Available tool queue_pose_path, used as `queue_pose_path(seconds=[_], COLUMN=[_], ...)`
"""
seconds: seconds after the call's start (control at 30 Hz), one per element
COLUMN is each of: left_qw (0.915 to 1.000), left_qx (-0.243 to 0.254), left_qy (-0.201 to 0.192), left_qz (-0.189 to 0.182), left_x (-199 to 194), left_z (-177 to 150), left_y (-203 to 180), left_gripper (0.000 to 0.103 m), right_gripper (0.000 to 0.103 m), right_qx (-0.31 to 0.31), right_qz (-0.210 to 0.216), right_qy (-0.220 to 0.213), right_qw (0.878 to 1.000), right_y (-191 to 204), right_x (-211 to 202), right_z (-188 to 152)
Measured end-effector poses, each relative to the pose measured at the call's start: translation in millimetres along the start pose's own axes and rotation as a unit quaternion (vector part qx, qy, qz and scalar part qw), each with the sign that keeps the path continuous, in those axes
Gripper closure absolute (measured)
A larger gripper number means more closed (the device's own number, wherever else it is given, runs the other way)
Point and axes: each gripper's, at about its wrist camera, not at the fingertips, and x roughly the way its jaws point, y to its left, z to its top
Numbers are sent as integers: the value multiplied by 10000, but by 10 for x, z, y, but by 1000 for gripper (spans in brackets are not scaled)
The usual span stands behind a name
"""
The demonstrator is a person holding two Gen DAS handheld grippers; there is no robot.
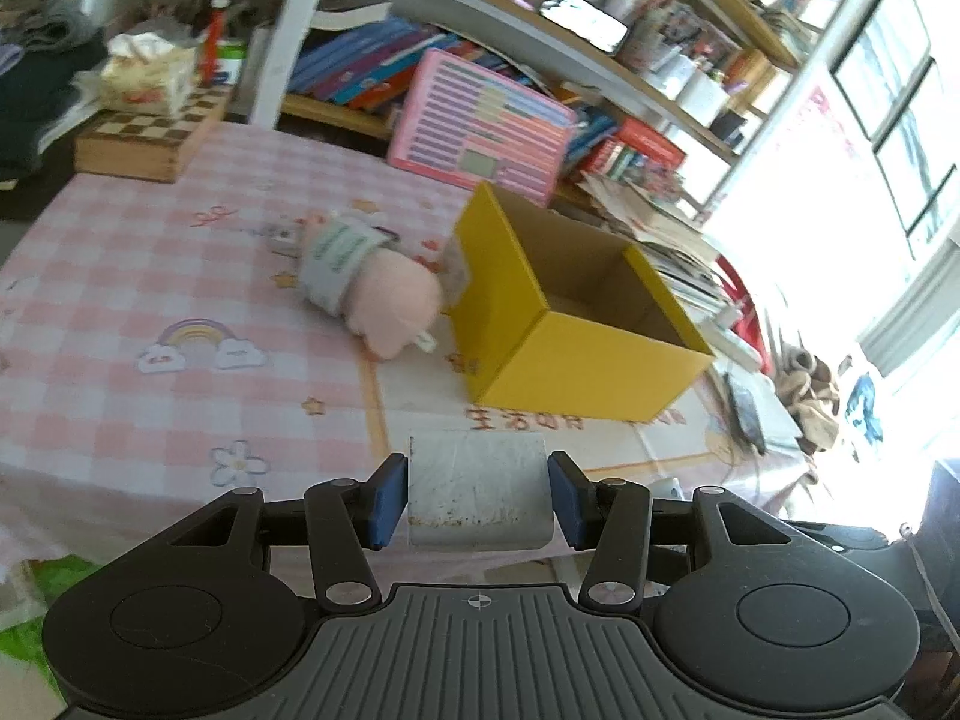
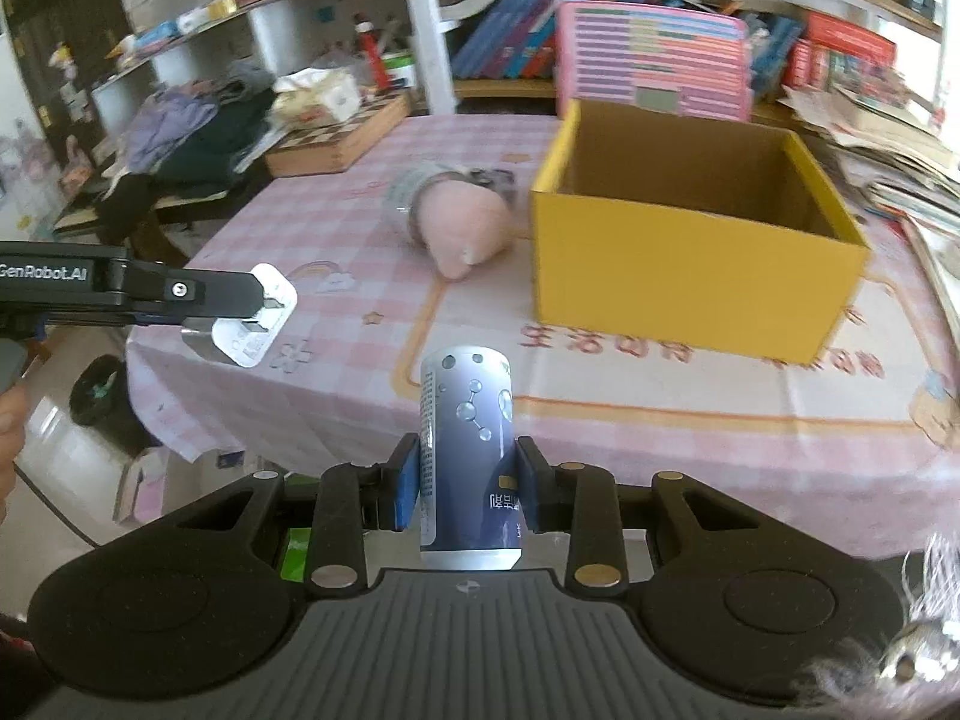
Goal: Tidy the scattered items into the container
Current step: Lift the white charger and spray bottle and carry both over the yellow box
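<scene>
My left gripper point(image 1: 477, 495) is shut on a white-grey block point(image 1: 477, 489) and holds it above the table's near edge; it also shows from the side in the right wrist view point(image 2: 255, 315). My right gripper point(image 2: 468, 489) is shut on a blue can point(image 2: 468, 450), held upright in front of the table. The open yellow box point(image 1: 576, 324) point(image 2: 690, 252) stands on the pink checked tablecloth point(image 1: 150, 276), and what shows of its inside looks empty. A pink plush toy point(image 1: 372, 282) point(image 2: 462, 222) lies just left of the box.
A chessboard box point(image 1: 150, 138) with a tissue pack sits at the table's far left corner. A pink board point(image 1: 480, 126) leans behind the yellow box. Bookshelves point(image 1: 540, 60) run behind the table. Stacked papers point(image 2: 888, 156) lie to the right of the box.
</scene>
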Motion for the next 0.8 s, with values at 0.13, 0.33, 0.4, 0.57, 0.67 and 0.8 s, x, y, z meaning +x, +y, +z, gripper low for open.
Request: queue_pose_path(seconds=[0.13,0.33,0.4,0.57,0.67,0.8], left_qw=[9998,9989,9985,9977,9974,9964], left_qx=[136,219,269,324,241,294], left_qy=[47,173,194,219,267,313], left_qz=[-147,-371,-444,-546,-632,-733], left_x=[27,94,112,150,187,257], left_z=[-33,-52,-51,-52,-39,-3], left_y=[-115,-241,-286,-348,-352,-402], left_gripper=[54,54,54,54,54,54], right_gripper=[73,73,73,73,73,73], right_qx=[244,514,550,630,676,758], right_qz=[-172,-337,-378,-497,-556,-652], right_qy=[-14,-6,-9,-35,-34,-42], right_qw=[9996,9981,9978,9968,9962,9950], right_y=[-111,-200,-215,-258,-286,-341], right_x=[-98,-199,-225,-278,-297,-321], right_z=[-113,-257,-277,-307,-326,-330])
